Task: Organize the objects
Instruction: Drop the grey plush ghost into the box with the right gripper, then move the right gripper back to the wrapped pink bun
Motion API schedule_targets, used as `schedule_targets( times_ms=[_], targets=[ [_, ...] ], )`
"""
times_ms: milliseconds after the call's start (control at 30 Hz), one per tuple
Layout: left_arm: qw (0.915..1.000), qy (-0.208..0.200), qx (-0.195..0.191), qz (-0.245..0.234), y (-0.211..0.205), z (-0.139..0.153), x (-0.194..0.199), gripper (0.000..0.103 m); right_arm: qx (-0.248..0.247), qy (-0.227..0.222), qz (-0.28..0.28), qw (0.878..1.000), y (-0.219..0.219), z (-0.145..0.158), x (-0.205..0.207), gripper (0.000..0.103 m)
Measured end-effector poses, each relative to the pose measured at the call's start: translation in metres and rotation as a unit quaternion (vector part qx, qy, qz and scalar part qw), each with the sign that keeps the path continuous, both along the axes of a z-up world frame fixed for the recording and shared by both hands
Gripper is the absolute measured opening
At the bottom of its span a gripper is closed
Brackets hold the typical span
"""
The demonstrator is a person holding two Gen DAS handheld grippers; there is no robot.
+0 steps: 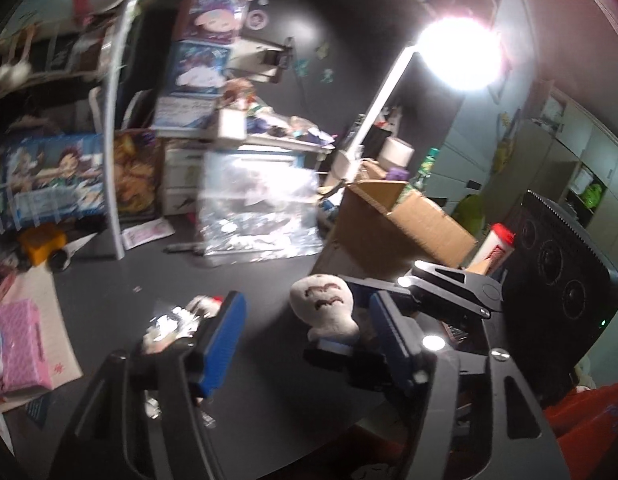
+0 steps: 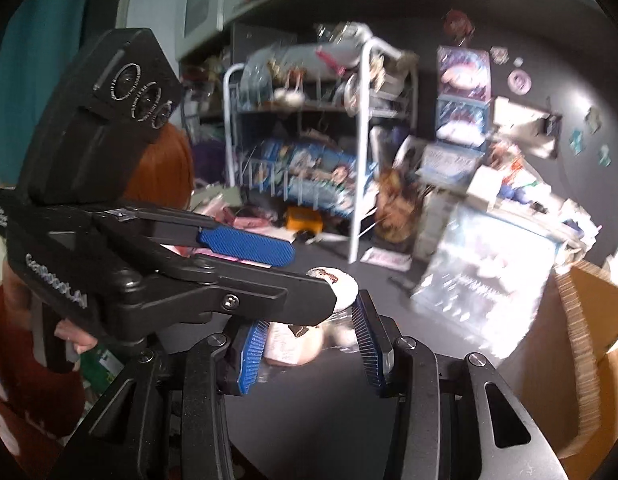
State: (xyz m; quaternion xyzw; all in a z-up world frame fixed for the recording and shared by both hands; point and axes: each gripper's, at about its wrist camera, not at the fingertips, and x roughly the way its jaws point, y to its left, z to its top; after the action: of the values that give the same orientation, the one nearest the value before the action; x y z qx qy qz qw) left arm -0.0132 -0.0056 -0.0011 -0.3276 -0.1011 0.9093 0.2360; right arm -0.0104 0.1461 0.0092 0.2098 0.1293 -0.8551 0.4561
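The plush toy (image 1: 327, 306), a small cream, soft-piled figure with brown stitched marks on its rounded head, sits low and centre in the left wrist view, above the dark matte tabletop (image 1: 245, 280). In the right wrist view the plush toy (image 2: 341, 284) lies between the ribbed blue pads (image 2: 253, 354) of the right gripper (image 2: 309, 344), whose jaws stand partly closed around it inside crinkled clear wrapping; whether the pads press on it I cannot tell.

The left gripper (image 1: 305, 340) shows its own blue textured pads (image 1: 223, 342) partly apart; the toy lies against its right-hand finger, and I cannot tell whether it is gripped. In the right wrist view the left gripper (image 2: 269, 268) crosses the left of the frame, black and angular, one finger lying over the toy's head.

An open corrugated cardboard box (image 1: 393, 224) stands at centre right of the left wrist view, beside a white desk lamp (image 1: 457, 52) glaring at upper right. A white wire rack (image 2: 349, 152) filled with illustrated boxes stands at centre of the right wrist view, and a shiny clear plastic bag (image 2: 481, 280) leans at right. Only the left wrist view shows the pink padded envelope (image 1: 19, 344) at lower left. Only the right wrist view shows a person's hand (image 2: 75, 336) on the left gripper's handle and an orange sleeve (image 2: 161, 172).
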Motion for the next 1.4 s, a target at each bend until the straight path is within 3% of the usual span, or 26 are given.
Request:
schedule_targets(
  times_ms=[300,500,900,933,1000,1067,1400],
  targets=[
    [0.9960,-0.015,0.003,-0.088,0.093,0.040,-0.049,0.038,-0.001,0.038,-0.037,0.999,0.081,0.036,-0.023,0.037],
    [0.9910,-0.056,0.003,-0.122,0.143,0.043,-0.095,0.030,0.012,0.008,-0.074,0.997,0.121,0.041,-0.060,0.037],
    [0.9811,-0.124,-0.008,-0.149,0.189,0.023,-0.155,0.030,0.073,-0.080,-0.111,0.988,0.151,0.032,-0.120,0.040],
    [0.9812,-0.123,-0.012,-0.148,0.190,0.023,-0.156,0.031,0.078,-0.084,-0.114,0.987,0.151,0.032,-0.122,0.040],
    [0.9825,-0.118,-0.019,-0.143,0.190,0.024,-0.155,0.055,0.083,-0.084,-0.123,0.985,0.150,0.031,-0.125,0.048],
    [0.9849,-0.103,-0.026,-0.137,0.188,0.029,-0.151,0.067,0.087,-0.076,-0.132,0.984,0.152,0.033,-0.125,0.054],
    [0.9929,-0.058,-0.030,-0.100,0.156,0.052,-0.130,0.072,0.081,-0.077,-0.131,0.985,0.148,0.036,-0.113,0.054]
  ],
)
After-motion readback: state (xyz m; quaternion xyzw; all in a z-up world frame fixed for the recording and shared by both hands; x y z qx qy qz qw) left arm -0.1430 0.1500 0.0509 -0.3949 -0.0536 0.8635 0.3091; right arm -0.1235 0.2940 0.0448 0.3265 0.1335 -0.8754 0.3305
